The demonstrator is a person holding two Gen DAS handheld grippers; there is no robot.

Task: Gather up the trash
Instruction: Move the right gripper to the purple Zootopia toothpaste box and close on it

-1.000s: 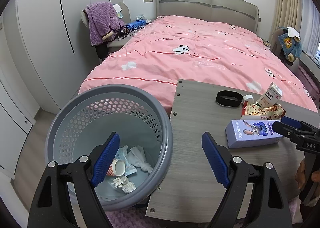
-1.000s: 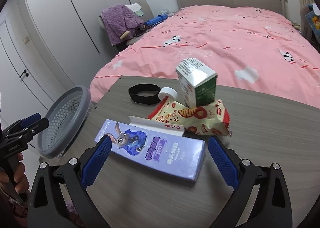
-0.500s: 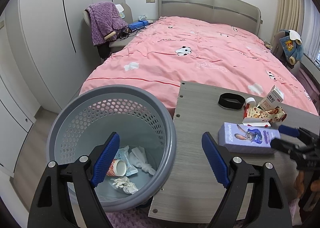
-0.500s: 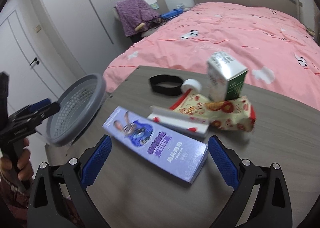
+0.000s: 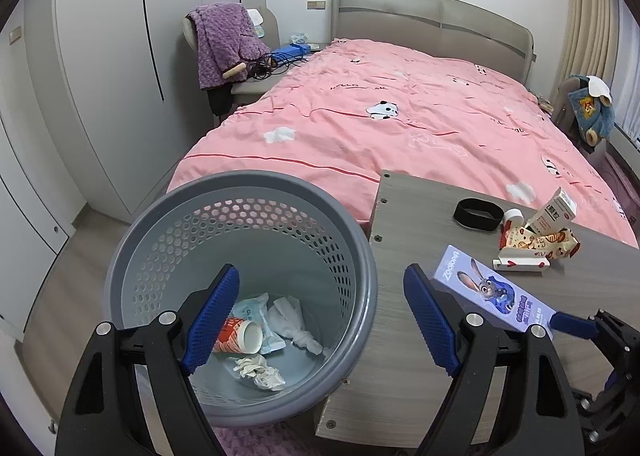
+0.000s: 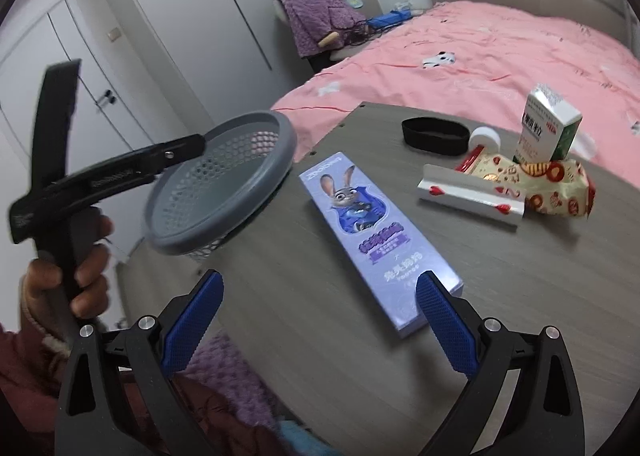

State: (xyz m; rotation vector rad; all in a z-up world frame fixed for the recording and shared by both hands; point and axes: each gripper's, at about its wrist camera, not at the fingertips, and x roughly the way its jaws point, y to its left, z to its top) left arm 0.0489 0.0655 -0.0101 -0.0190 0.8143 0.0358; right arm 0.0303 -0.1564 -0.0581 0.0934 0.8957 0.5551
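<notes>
Since a second ago I have swung my right tool (image 6: 320,320) leftward toward the bin side, and the purple rabbit box (image 6: 374,232) has turned with it: it now lies lengthways, pointing at the grey waste basket (image 5: 360,256), its near end beside my right finger. The right tool stands wide, holding nothing. I judge the box is being nudged toward the bench (image 6: 360,356) edge, ready for a grab or a push in.

My left tool (image 5: 320,316) hangs wide and empty over the basket, which already holds a paper cup (image 5: 240,338) and crumpled tissues (image 5: 290,316).

Further back on the grey wood-grain bench wait a milk carton (image 6: 550,126), a snack wrapper (image 6: 552,184) and a small white box (image 6: 470,196). Behind is a bed (image 5: 400,116) with a pink cover.
</notes>
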